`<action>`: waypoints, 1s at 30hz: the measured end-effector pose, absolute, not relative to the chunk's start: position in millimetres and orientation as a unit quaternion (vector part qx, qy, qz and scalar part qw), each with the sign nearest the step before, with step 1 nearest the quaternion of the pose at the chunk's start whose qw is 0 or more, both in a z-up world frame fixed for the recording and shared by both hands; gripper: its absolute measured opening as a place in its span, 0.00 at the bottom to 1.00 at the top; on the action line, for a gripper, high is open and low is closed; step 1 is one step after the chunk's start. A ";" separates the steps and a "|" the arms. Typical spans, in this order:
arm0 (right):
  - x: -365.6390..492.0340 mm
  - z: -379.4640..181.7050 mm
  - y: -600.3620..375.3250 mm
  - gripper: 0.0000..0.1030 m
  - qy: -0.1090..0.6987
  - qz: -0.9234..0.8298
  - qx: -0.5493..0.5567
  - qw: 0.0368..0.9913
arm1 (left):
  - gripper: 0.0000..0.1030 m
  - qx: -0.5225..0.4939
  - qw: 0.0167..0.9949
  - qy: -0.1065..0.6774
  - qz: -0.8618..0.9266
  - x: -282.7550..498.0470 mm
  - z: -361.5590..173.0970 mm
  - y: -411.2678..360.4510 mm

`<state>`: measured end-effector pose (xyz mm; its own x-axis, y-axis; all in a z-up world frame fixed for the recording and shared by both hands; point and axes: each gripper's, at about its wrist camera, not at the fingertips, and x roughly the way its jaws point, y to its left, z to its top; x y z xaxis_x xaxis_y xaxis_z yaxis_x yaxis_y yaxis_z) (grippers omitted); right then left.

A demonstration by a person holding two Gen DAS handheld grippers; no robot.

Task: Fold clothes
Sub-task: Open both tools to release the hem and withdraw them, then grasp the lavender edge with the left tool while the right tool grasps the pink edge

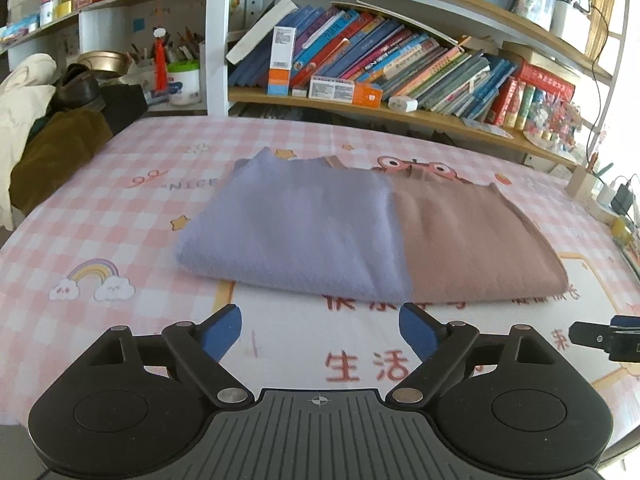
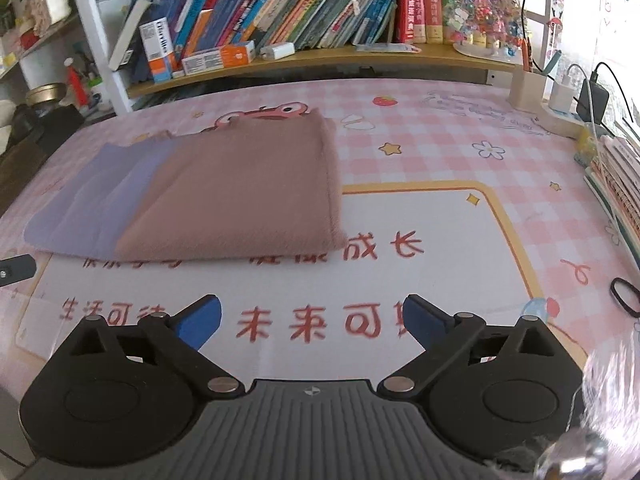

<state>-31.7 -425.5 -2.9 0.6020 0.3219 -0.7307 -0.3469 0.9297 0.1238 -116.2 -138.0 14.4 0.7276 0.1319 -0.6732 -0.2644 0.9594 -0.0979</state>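
Here the folded cloth (image 1: 368,236) lies beyond both grippers' spread fingers (image 1: 224,330).

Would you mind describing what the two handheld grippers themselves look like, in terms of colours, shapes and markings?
Both look alike. The left gripper has two blue finger pads on black angular linkage arms with silver pivot pins, round black discs either side, and a grey ribbed centre plate bearing a small crosshair mark. The right gripper shows the same build, with blue pads. No cables or sleeves are visible.
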 end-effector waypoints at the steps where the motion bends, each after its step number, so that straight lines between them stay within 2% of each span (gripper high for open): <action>1: -34.4 -2.9 -425.0 0.96 0.405 0.189 -0.017 0.895 | 0.86 -0.094 0.924 0.354 0.107 -118.2 14.2 -139.9; 30: -64.8 -5.7 -422.8 0.97 0.401 0.207 -0.028 0.892 | 0.87 -0.108 0.903 0.401 0.110 -139.0 1.4 -154.4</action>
